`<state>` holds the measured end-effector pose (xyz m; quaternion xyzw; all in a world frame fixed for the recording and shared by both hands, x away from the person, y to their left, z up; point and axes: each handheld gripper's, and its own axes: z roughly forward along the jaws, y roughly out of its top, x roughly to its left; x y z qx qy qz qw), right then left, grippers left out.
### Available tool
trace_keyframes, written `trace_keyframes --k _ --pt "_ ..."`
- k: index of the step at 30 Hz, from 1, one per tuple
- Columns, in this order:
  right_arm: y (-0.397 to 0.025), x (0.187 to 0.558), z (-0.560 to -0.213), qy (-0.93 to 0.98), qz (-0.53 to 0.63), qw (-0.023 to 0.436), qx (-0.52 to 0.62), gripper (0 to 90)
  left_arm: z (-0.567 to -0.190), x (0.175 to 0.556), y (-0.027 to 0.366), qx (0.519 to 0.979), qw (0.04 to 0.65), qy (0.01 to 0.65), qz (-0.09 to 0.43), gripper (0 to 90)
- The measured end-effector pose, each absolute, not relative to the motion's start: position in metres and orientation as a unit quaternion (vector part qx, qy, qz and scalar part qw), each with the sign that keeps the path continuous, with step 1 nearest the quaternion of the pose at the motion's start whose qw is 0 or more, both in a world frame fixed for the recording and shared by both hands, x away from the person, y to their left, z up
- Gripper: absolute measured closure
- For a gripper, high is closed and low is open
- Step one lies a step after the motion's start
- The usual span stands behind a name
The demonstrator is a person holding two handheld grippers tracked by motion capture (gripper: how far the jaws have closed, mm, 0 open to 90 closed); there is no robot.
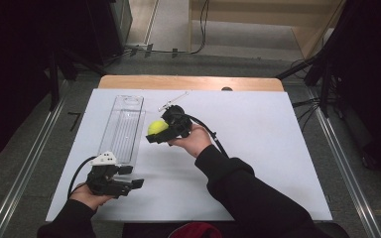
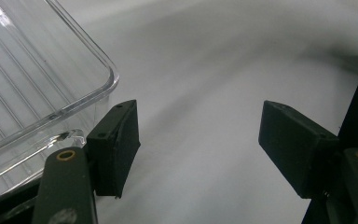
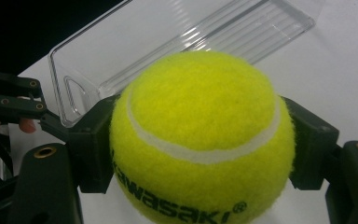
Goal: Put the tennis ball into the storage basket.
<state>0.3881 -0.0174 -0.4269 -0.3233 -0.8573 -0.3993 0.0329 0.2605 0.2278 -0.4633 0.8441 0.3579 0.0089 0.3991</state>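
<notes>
One fuzzy yellow-green tennis ball (image 3: 200,140) with a white seam is clamped between the jaws of the right gripper (image 1: 164,130), a pad pressed into each side of the felt. In the high view the ball (image 1: 157,127) is held above the white table sheet (image 1: 258,148), just beside the right long wall of the long clear plastic tray (image 1: 123,130) that lies toward the sheet's left edge. The right gripper view looks past the ball into that tray (image 3: 121,51) — ribbed floor bare, nothing in it yet.

The left gripper (image 1: 129,177) rests near the sheet's near left corner, its jaws spread wide with only bare sheet between them; one pad sits just beside the tray's rounded near corner (image 2: 103,77), and I cannot tell whether it touches.

So the pick-up looks done. What seems left is the short carry over the tray wall, the lowering and the release — the left gripper appears placed to steady the tray.
</notes>
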Motion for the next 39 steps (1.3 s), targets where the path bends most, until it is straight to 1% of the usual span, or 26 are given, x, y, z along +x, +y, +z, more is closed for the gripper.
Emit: trace_keyframes --k 39 --pt "0.024 0.408 -0.411 -0.852 -0.409 0.027 -0.327 23.0 -0.463 0.261 0.228 0.844 0.402 0.356 0.008 29.6"
